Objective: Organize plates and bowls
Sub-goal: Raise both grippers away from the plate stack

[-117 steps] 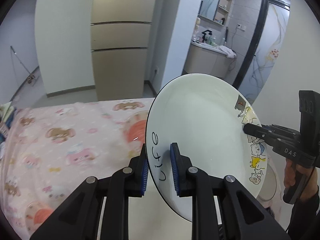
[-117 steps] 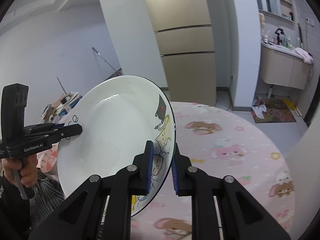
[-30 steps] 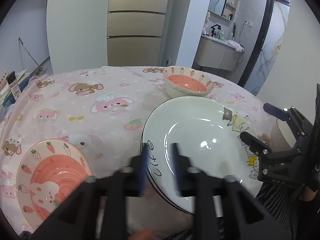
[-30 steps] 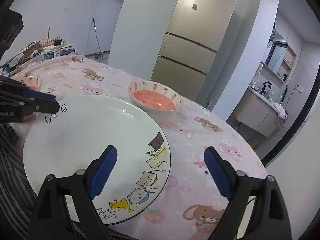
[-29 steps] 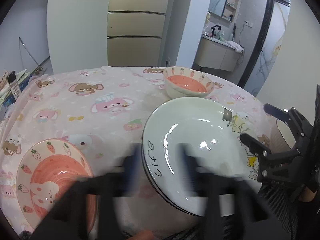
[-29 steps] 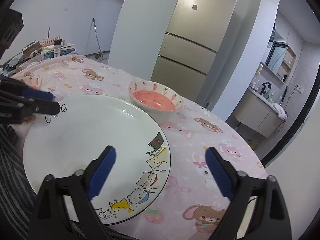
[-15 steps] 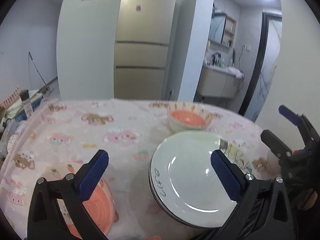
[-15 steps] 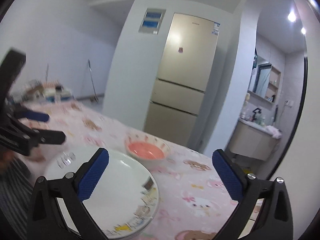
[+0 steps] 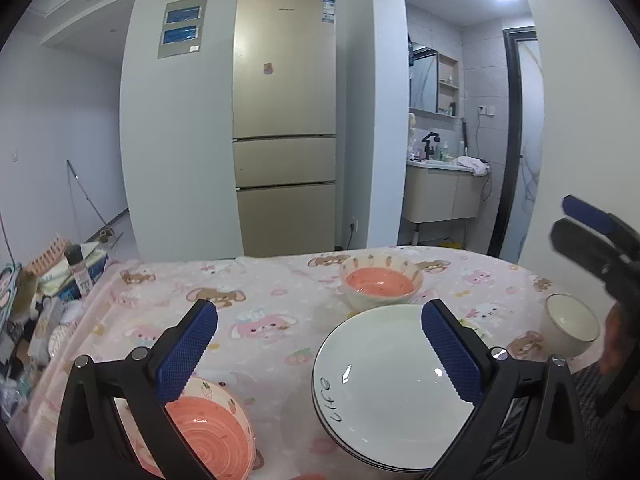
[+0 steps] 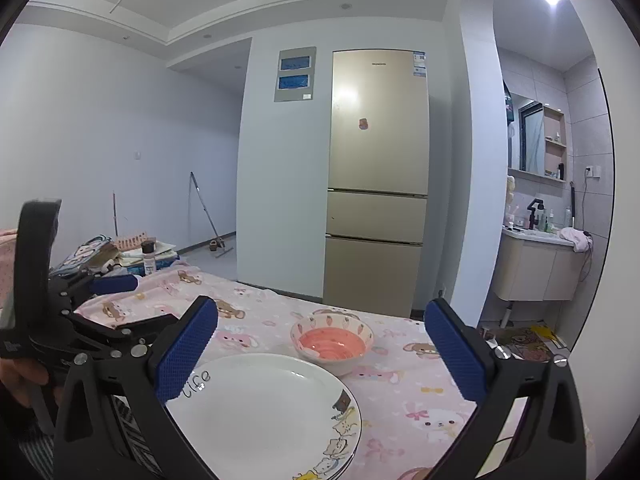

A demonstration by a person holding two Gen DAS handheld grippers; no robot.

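A stack of white plates (image 9: 392, 396) with cartoon cats on the rim lies on the pink tablecloth (image 9: 160, 300); it also shows in the right wrist view as the white plates (image 10: 260, 412). My left gripper (image 9: 318, 320) hangs above the table, open wide, with nothing between its pads. My right gripper (image 10: 320, 316) is likewise open and empty above the plates' right side. A pink carrot-pattern bowl (image 9: 380, 286) stands just behind the stack. Another pink bowl (image 9: 208, 436) sits near the left, and a small white bowl (image 9: 572, 322) at the right. Each wrist view shows the other gripper (image 9: 562, 218) (image 10: 148, 302) off to the side.
Clutter with a small bottle (image 9: 78, 270) and boxes lies beyond the table's left edge. A gold fridge (image 9: 284, 140) stands behind the table, and a bathroom vanity (image 9: 440, 192) at the back right. A person's hand (image 10: 24, 376) holds the left gripper.
Both grippers held a white plate upright, then laid it on the stack and let go. Their jaws spread wide, and both have lifted and tilted up away from the plates.
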